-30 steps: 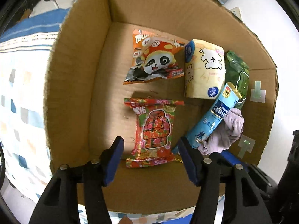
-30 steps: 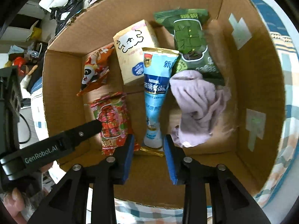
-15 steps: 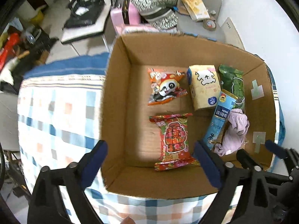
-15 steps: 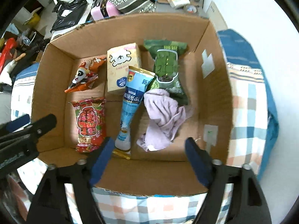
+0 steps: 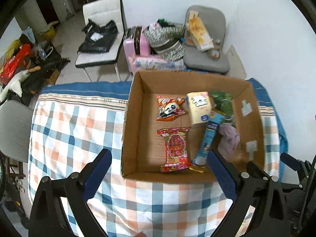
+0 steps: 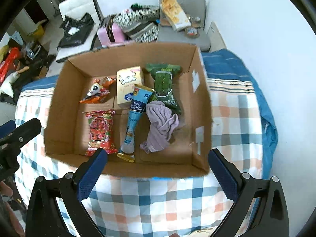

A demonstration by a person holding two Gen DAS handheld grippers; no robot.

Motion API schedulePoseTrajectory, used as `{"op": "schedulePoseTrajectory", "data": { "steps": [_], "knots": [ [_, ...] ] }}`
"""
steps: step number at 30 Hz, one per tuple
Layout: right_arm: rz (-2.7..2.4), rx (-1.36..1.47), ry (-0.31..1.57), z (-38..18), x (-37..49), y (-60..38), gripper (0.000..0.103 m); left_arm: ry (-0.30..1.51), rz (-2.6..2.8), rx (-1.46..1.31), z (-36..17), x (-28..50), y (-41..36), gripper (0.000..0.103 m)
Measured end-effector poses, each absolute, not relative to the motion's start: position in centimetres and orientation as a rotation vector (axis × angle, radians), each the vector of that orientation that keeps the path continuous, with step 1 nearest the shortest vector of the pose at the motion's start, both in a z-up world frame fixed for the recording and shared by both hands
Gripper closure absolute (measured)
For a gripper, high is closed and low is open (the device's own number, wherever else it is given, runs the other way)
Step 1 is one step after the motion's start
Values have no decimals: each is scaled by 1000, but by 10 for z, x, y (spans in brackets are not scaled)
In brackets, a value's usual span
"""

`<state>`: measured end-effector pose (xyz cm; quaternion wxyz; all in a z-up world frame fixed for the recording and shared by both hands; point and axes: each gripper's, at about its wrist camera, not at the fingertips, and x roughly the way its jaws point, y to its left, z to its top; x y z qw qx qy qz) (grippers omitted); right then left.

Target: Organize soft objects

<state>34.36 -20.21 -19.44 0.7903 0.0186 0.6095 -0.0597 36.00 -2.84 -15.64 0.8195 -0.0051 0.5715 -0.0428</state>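
A cardboard box [image 5: 134, 122] [image 6: 201, 106] stands on the checked tablecloth. Inside lie a red snack pack [image 5: 175, 148] [image 6: 100, 130], an orange panda pack [image 5: 169, 109] [image 6: 97, 91], a cream tissue pack [image 5: 199, 106] [image 6: 128, 85], a blue tube pack [image 5: 209, 138] [image 6: 134, 116], a green pack [image 5: 223, 102] [image 6: 165, 85] and a lilac cloth [image 5: 229, 140] [image 6: 160, 128]. My left gripper [image 5: 160, 175] is open and empty, high above the box's near edge. My right gripper [image 6: 158, 175] is open and empty, also above the near edge.
The checked tablecloth [image 5: 75, 130] [image 6: 235, 118] spreads to the left and right of the box. Behind the table stand a white chair [image 5: 98, 39], a pink case [image 5: 136, 47] and a grey chair [image 5: 205, 45] with clutter.
Both grippers have risen up and back out of the box and opened wide. The right one let go of the blue tube pack's end; all items stay in the box.
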Motion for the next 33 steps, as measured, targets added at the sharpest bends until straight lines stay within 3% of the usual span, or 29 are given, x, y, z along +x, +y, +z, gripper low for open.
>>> {"op": "schedulePoseTrajectory", "data": {
  "steps": [18,33],
  "knots": [
    [-106,63,966,-17,192,-189,0,926,-70,36,-2,218,-8,4],
    [-96,46,826,65,125,-180,0,846,-94,9,54,163,3,4]
  ]
}}
